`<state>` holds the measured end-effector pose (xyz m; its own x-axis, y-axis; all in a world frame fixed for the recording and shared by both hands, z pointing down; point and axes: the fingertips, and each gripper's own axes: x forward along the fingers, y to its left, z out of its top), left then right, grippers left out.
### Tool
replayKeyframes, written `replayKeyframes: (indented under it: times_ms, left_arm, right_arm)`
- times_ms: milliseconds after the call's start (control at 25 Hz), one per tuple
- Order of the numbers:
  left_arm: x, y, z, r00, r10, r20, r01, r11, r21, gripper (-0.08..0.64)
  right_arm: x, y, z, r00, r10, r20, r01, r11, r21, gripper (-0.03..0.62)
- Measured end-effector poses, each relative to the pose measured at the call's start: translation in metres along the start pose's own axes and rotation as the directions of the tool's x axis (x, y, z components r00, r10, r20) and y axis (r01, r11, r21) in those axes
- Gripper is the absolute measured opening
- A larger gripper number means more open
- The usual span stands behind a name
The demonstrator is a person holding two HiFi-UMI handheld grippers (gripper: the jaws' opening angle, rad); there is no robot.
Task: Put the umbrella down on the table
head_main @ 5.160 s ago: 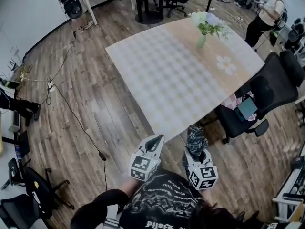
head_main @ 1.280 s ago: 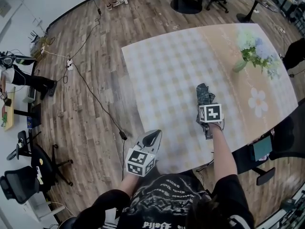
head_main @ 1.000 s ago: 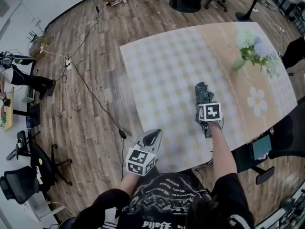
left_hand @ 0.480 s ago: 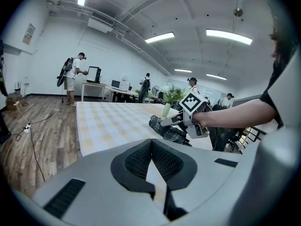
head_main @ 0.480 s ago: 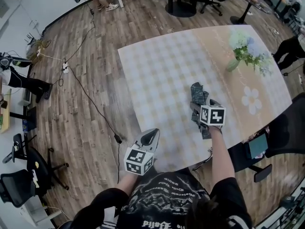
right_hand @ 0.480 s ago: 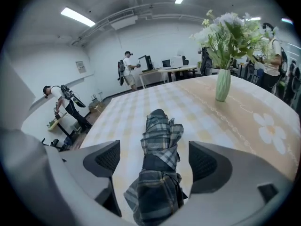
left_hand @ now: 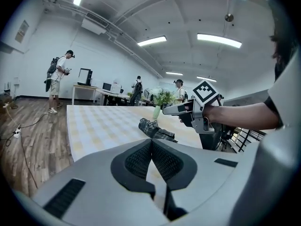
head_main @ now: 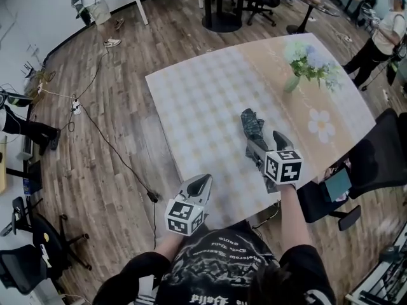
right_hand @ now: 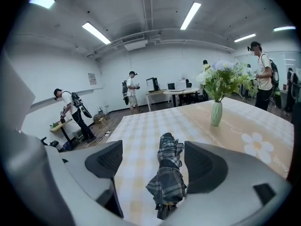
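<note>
The folded umbrella (head_main: 254, 127) lies flat on the checked table (head_main: 197, 100), with a flower vase (head_main: 292, 83) standing well beyond it. Just above its near end the right gripper (head_main: 264, 140) hangs released. Its wide jaws are closing slightly with the umbrella in line between them, untouched. The left gripper (head_main: 200, 184), clamped shut on nothing, is well apart from the umbrella.

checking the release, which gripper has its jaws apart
The right gripper: its jaws stand apart, closing slightly, and the plaid umbrella shows between them, not gripped. The left gripper has its jaws together, empty.

An open office is indicated by swivel chairs (head_main: 379, 146), desks (right_hand: 165, 93) with monitors (right_hand: 152, 84) and ceiling strip lights (right_hand: 191, 15).
</note>
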<state>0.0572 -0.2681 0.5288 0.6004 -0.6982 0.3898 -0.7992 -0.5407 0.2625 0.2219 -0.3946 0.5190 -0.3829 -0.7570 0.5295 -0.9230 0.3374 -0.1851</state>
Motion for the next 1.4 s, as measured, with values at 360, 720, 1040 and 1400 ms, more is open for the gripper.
replayKeyframes:
  times_ms: [360, 720, 1040, 1400]
  left_arm:
    - [-0.031, -0.019, 0.005, 0.996, -0.078, 0.043, 0.076, 0.996, 0.043, 0.020]
    - [-0.038, -0.043, 0.007, 0.987, -0.151, 0.054, 0.143, 0.981, 0.131, 0.020]
    - [-0.045, -0.044, 0.002, 0.980, -0.188, 0.062, 0.177, 0.973, 0.149, 0.020]
    - [-0.044, -0.038, 0.007, 0.975, -0.210, 0.073, 0.197, 0.969, 0.151, 0.020]
  right_arm:
    - [-0.071, 0.061, -0.007, 0.987, 0.026, 0.158, -0.025, 1.000, -0.010, 0.377]
    - [-0.121, 0.085, -0.047, 0.970, -0.004, 0.245, 0.012, 1.000, -0.028, 0.360]
    - [-0.148, 0.096, -0.106, 0.972, -0.100, 0.213, 0.085, 0.993, 0.080, 0.360]
    - [-0.153, 0.108, -0.110, 0.970, -0.128, 0.208, 0.119, 0.991, 0.052, 0.292]
